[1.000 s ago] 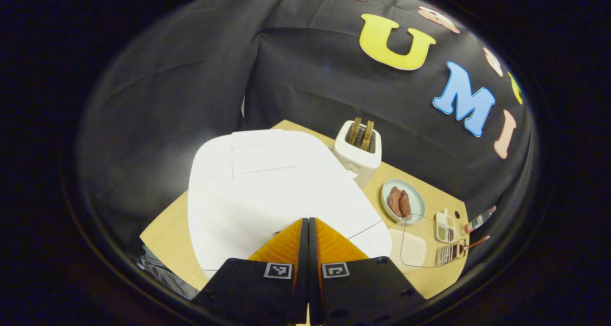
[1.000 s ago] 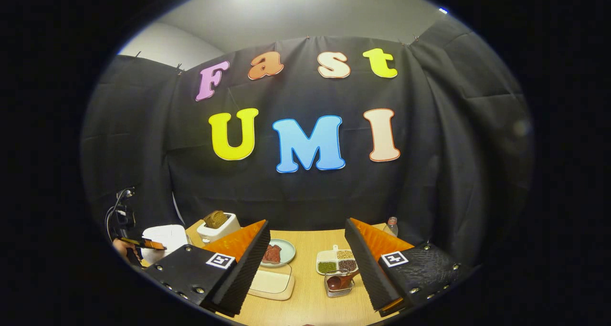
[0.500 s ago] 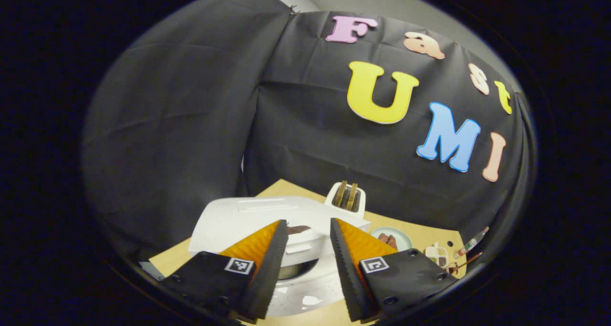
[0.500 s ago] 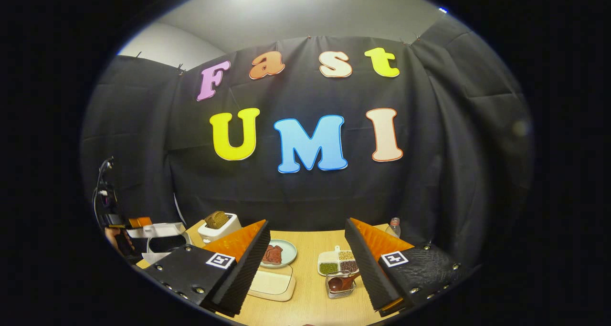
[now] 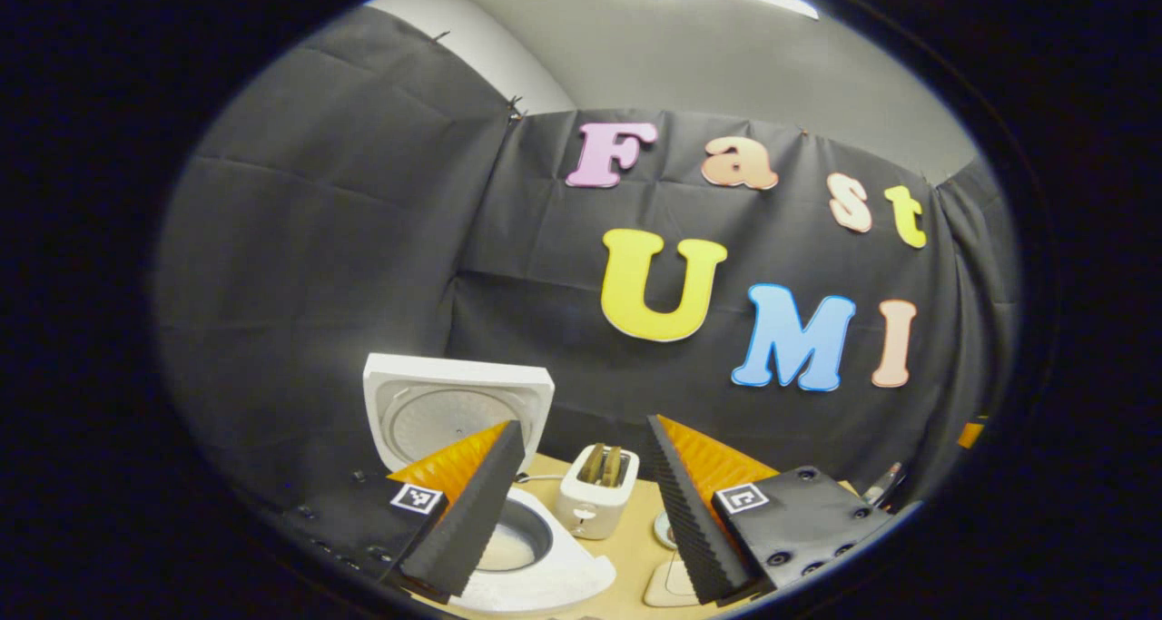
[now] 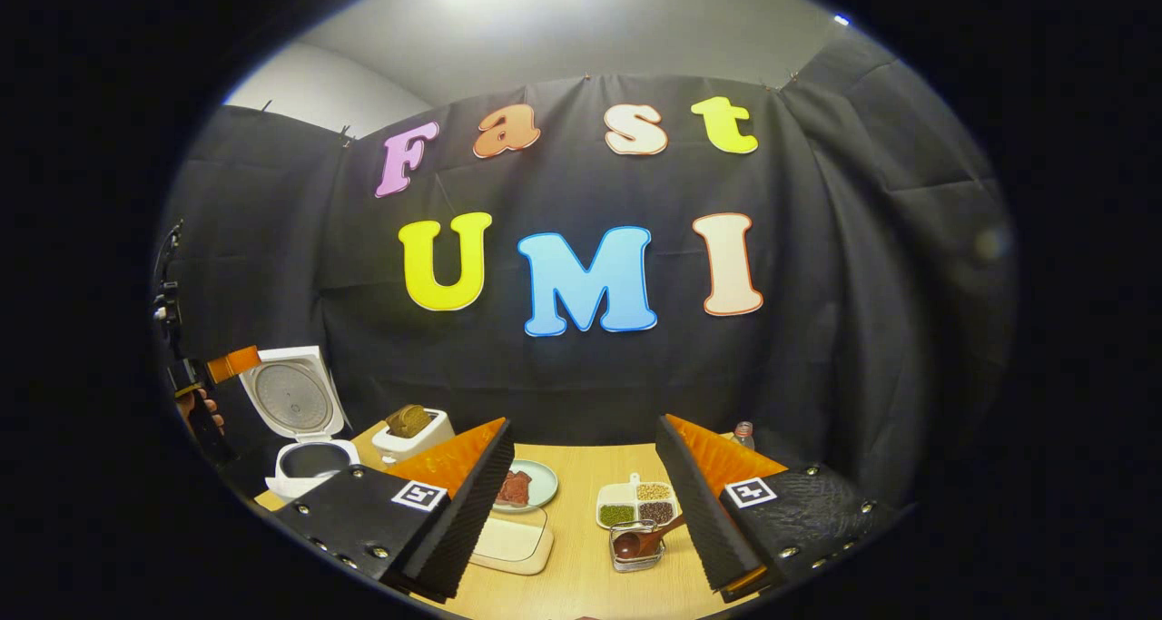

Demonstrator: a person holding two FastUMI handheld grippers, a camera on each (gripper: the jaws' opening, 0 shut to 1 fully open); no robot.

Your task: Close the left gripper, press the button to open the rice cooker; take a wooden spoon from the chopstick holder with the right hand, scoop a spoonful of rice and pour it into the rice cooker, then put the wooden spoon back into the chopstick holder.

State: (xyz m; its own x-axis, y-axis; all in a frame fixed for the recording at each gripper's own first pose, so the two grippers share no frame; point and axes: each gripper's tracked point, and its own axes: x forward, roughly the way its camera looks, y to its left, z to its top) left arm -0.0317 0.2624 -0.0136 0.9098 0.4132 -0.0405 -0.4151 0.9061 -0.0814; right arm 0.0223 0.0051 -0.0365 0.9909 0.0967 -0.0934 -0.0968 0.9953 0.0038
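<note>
The white rice cooker (image 5: 563,576) stands open, its lid (image 5: 458,402) tipped upright behind the pot. My left gripper (image 5: 581,511) hovers open above and in front of the cooker, nothing between its fingers. In the right gripper view the cooker (image 6: 304,464) is at the far left, with the left gripper (image 6: 231,364) and the hand (image 6: 195,411) holding it beside the raised lid. My right gripper (image 6: 581,511) is open and empty over the table. Between its fingers, farther off, a wooden spoon (image 6: 646,538) leans in a clear holder (image 6: 634,552). A divided dish of grains (image 6: 638,504) sits just behind the holder.
A white toaster (image 6: 408,431) with bread stands right of the cooker, seen too in the left gripper view (image 5: 595,504). A plate with meat (image 6: 536,488), a white lidded box (image 6: 508,543) and a small bottle (image 6: 743,434) sit on the wooden table (image 6: 581,565).
My left gripper went from shut against the cooker's top to open and lifted back. The lid swung fully up. The right gripper barely moved.
</note>
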